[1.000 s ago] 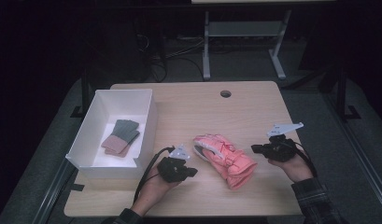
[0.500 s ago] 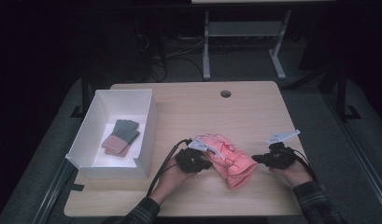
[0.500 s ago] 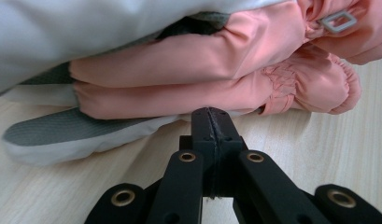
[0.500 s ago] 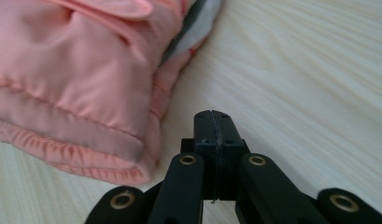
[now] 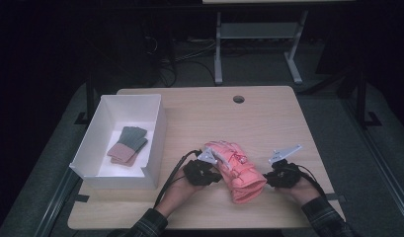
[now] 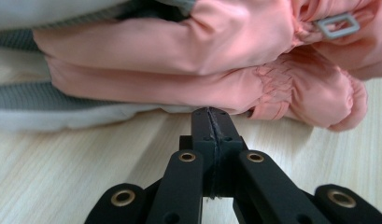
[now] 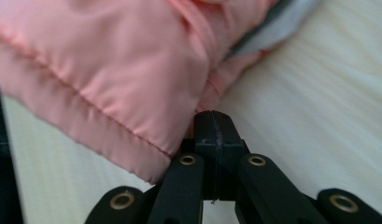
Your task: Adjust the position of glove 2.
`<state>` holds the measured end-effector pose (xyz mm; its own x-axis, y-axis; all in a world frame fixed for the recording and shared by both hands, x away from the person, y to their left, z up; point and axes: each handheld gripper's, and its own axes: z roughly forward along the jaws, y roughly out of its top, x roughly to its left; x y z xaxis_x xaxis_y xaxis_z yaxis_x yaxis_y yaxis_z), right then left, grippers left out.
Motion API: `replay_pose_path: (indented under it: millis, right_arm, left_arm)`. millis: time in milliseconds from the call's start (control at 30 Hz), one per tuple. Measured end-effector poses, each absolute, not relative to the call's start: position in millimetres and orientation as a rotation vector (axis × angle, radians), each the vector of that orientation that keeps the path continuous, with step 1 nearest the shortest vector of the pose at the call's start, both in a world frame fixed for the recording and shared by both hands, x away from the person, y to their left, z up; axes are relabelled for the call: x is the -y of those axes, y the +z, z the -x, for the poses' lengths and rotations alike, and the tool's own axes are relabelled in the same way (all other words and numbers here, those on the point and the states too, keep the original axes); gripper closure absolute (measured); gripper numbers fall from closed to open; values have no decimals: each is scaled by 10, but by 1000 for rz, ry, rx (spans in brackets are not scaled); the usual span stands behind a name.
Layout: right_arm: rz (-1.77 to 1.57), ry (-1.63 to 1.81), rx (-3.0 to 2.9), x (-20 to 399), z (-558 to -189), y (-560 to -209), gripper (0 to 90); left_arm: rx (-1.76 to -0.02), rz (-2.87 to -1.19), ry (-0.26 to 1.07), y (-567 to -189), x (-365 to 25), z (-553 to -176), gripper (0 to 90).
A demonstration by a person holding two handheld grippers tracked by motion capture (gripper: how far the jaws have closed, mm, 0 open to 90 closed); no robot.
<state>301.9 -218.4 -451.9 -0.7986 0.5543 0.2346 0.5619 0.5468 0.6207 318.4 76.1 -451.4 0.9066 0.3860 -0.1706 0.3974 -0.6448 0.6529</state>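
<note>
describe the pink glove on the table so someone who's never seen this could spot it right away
Start at the light wooden table and skip the white box on its left side. Near the front edge, between the left gripper and the right gripper, lies a puffy salmon-pink glove. The gloves in the box are flat, grey-green and dusty pink; this one is padded, shiny and has a small metal buckle.
</note>
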Motion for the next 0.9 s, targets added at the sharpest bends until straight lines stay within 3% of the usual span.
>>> replay_pose_path:
  millis: [900]
  right_arm:
    - [664, -1112, 2739, 1389, -2527, -4546, 900]
  left_arm:
    - [-569, -2354, -69, -4510, -943, -3217, 897]
